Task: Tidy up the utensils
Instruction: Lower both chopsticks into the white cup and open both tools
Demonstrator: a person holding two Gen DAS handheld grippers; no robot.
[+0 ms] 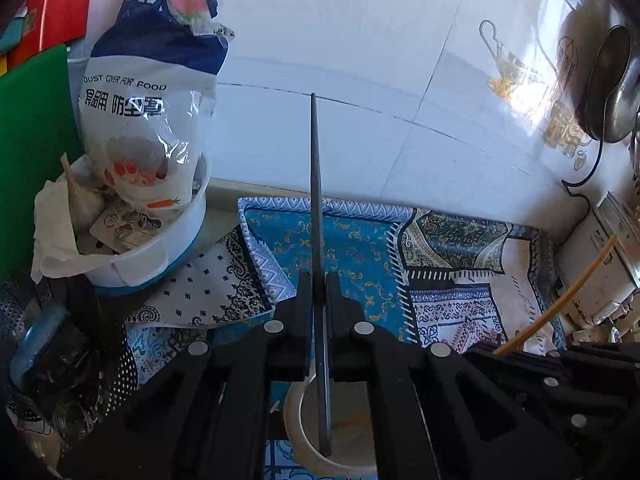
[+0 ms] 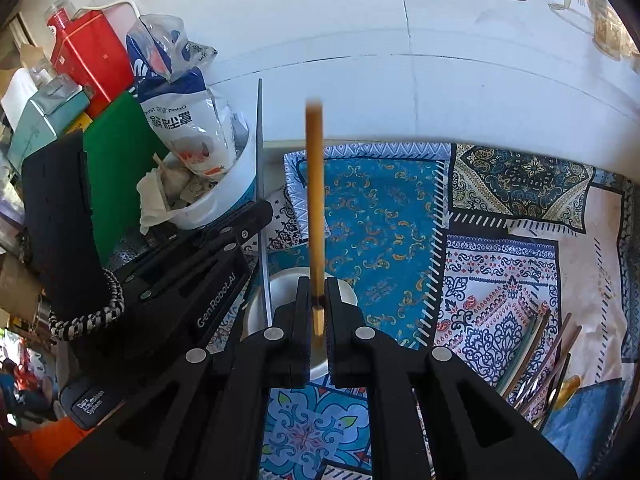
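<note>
My left gripper (image 1: pixel 319 288) is shut on a grey metal chopstick (image 1: pixel 318 200) that stands upright, its lower end inside a white cup (image 1: pixel 296 420) below the jaws. My right gripper (image 2: pixel 318 292) is shut on a yellow wooden chopstick (image 2: pixel 315 200), also upright above the same white cup (image 2: pixel 280 284). The left gripper (image 2: pixel 256 212) and its grey chopstick (image 2: pixel 261 160) show at the left of the right wrist view. The yellow chopstick (image 1: pixel 560 300) shows at the right of the left wrist view. Several more utensils (image 2: pixel 544 360) lie at the right on the patterned cloth (image 2: pixel 380 220).
A white bowl (image 1: pixel 140 256) with garlic, paper and a food-cover bag (image 1: pixel 148 92) stands at the left, by a green board (image 1: pixel 32 140). A perforated metal basket (image 1: pixel 60 360) sits lower left. White tiled wall (image 1: pixel 360 40) behind. A ladle (image 1: pixel 608 84) hangs at the right.
</note>
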